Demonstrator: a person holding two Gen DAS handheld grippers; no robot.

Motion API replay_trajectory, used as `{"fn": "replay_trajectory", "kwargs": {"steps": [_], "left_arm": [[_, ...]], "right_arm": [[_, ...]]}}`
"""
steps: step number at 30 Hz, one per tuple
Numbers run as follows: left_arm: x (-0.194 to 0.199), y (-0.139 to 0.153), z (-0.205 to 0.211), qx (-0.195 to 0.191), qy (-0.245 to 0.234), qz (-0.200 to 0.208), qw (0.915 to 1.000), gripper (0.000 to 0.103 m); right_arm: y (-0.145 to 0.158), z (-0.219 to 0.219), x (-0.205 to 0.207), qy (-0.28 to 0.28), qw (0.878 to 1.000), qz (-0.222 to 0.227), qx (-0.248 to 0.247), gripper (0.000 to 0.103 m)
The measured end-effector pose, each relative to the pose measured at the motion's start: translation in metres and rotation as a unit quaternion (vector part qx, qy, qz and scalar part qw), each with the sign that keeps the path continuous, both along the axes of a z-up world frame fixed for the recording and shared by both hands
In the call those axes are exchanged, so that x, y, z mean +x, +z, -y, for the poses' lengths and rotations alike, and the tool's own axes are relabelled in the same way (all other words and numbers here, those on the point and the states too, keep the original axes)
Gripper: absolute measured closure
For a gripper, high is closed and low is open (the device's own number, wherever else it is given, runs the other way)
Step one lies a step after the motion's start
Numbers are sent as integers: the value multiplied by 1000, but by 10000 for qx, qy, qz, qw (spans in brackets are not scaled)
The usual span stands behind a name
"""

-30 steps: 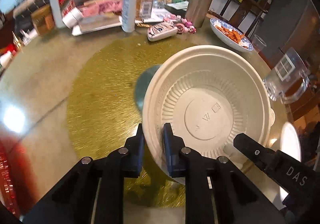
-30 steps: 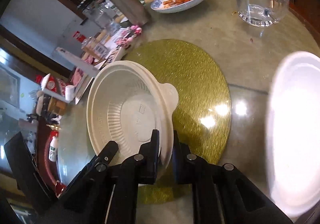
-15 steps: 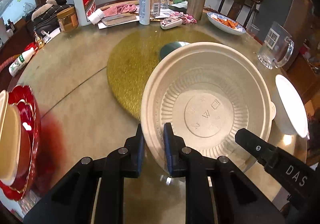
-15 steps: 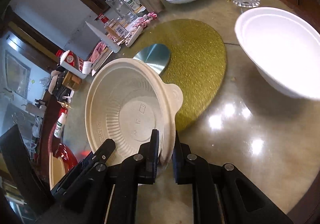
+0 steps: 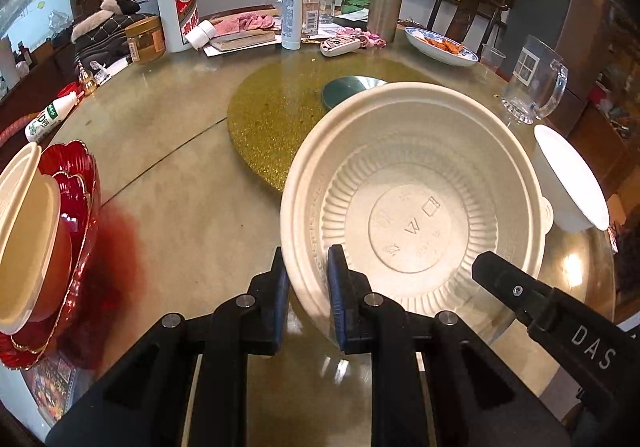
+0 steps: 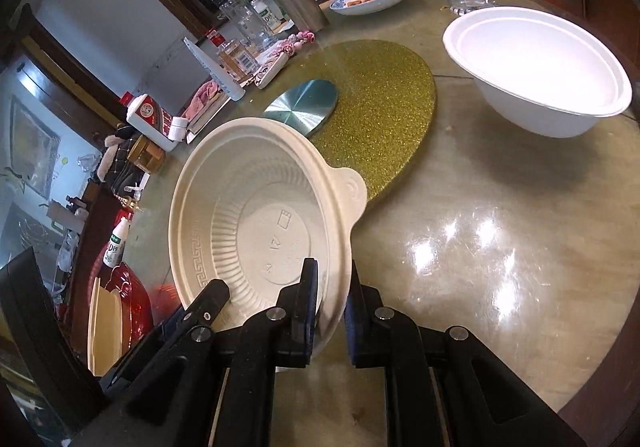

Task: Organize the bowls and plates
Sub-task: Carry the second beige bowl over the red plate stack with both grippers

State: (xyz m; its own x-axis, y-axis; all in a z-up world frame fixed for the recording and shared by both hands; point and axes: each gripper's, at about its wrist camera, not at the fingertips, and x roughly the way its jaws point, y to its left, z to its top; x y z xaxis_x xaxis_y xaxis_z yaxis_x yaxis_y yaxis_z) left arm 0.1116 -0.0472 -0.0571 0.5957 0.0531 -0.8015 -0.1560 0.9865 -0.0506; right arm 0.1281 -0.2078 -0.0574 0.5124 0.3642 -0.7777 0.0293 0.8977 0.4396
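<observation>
Both the left gripper (image 5: 307, 289) and the right gripper (image 6: 331, 301) clamp opposite rims of a beige bowl (image 5: 412, 203) above the round table (image 5: 180, 207), a white bowl (image 6: 540, 75) at two o'clock

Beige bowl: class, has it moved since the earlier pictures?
Yes. The beige bowl, held by both grippers, has left the gold mat, coming nearer the camera side.

Left gripper (image 5: 307, 279): both black fingers angled downward, jaws closed on the near-left rim of the cream bowl (image 5: 412, 203), one pad inside the wall, one outside. Right gripper (image 6: 334, 305): likewise angled down, jaws clamped across the same bowl's rim at its right side. Each gripper's finger shows in the other's view.
</observation>
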Motion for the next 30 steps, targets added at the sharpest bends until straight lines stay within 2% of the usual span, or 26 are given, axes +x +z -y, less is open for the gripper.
{"fn": "replay_trajectory", "kwargs": {"steps": [13, 30], "left_arm": [[-18, 1, -6, -95, -26, 47, 9999, 86], [-50, 29, -22, -137, 76, 366, 9992, 86]], "right_arm": [[3, -4, -19, 23, 9999, 120, -45, 91], [29, -18, -42, 292, 9984, 481, 63, 91]]}}
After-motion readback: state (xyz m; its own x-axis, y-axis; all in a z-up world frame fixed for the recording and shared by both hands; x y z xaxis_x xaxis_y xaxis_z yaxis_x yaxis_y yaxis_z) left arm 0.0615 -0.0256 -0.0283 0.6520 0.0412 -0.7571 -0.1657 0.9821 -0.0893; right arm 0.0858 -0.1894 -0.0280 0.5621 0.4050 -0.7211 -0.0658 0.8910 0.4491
